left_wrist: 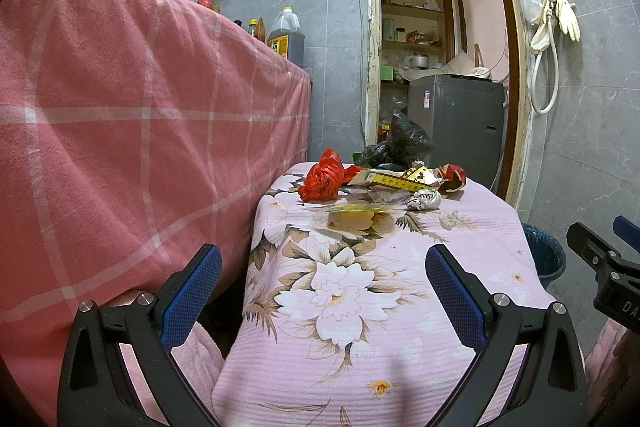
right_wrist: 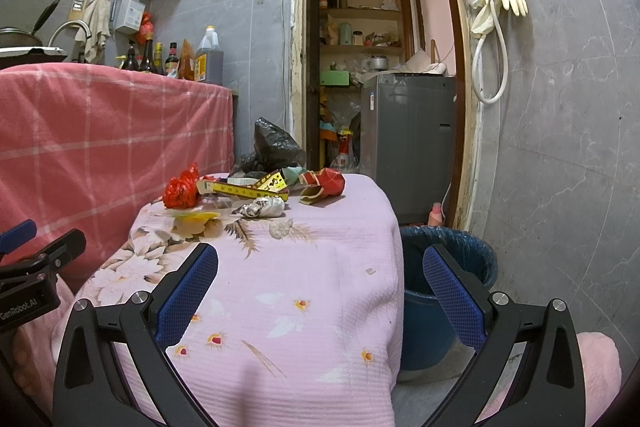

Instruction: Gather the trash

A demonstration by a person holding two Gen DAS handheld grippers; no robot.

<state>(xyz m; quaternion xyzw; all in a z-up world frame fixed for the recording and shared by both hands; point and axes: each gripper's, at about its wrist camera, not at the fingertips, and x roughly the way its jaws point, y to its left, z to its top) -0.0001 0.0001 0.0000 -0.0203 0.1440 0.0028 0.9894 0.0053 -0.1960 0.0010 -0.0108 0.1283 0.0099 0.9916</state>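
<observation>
Trash lies at the far end of a small table under a pink floral cloth: a crumpled red plastic bag, a yellow carton, a crushed red paper cup, a white wrapper ball, a clear film, a small paper scrap and a black plastic bag. A blue bin with a dark liner stands right of the table. My left gripper and right gripper are open and empty, well short of the trash.
A counter draped in a red checked cloth rises on the left with bottles on top. Behind the table a doorway shows a grey washing machine and shelves. A grey tiled wall runs along the right.
</observation>
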